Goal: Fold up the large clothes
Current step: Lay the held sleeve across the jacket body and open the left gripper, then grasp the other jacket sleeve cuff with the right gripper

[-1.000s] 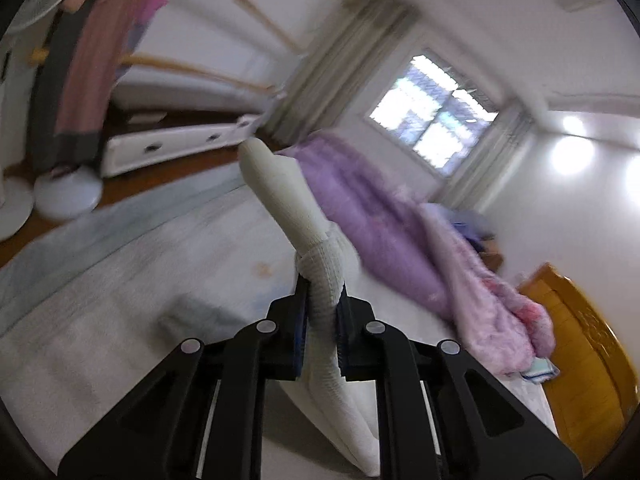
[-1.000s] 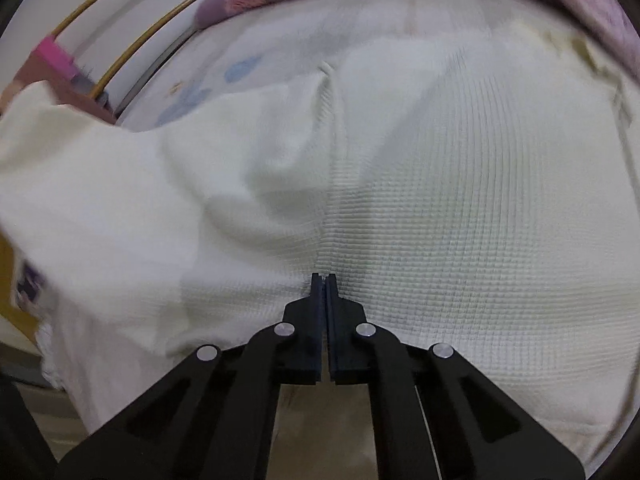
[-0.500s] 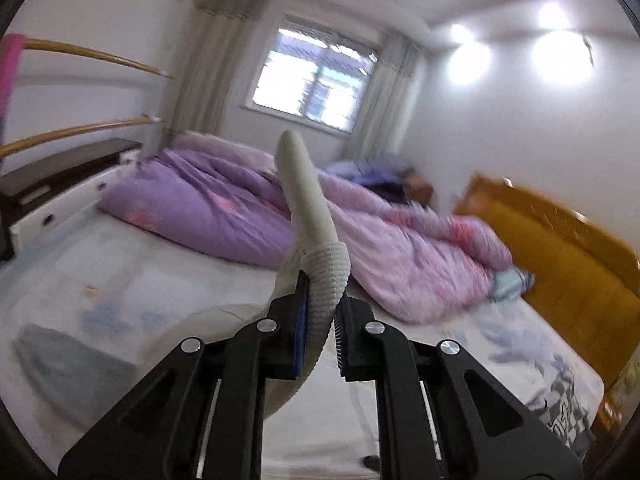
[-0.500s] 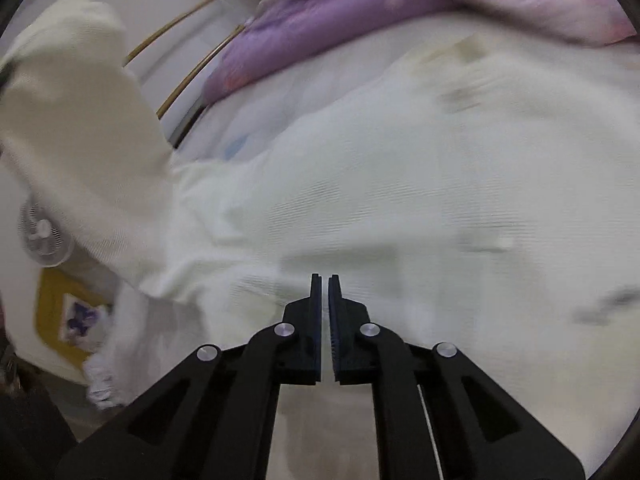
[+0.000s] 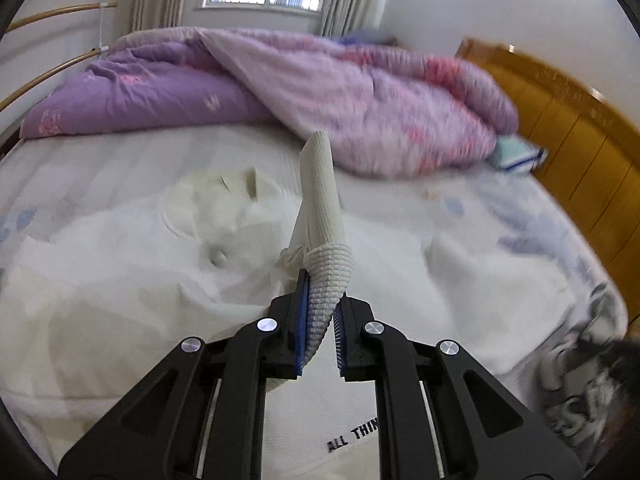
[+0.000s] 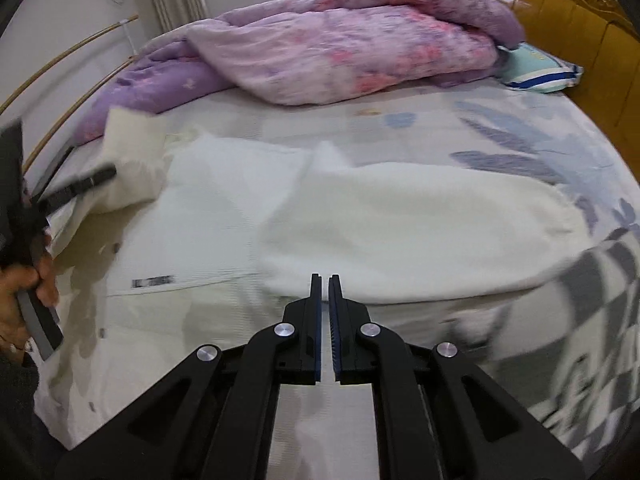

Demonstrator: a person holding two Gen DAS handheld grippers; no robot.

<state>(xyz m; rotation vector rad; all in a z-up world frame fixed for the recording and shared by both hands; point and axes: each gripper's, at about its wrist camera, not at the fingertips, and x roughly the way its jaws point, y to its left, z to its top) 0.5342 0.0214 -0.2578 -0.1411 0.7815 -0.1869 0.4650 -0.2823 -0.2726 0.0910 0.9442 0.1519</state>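
1. Left wrist view, low in the frame: black capital letters stitched or printed on the cream knit garment (image 5: 160, 280) read "ALL THIN" (image 5: 353, 436). The line runs up to the right and is cut off where it passes behind the finger of the left hand-held gripper (image 5: 320, 320), so the rest cannot be read.
2. Right wrist view: a short dark line of print (image 6: 154, 281) sits on the same cream garment (image 6: 360, 220), left of centre. It is smeared by motion blur and no letter can be made out.
3. Nothing else in either view carries readable text, numbers or brand marks.
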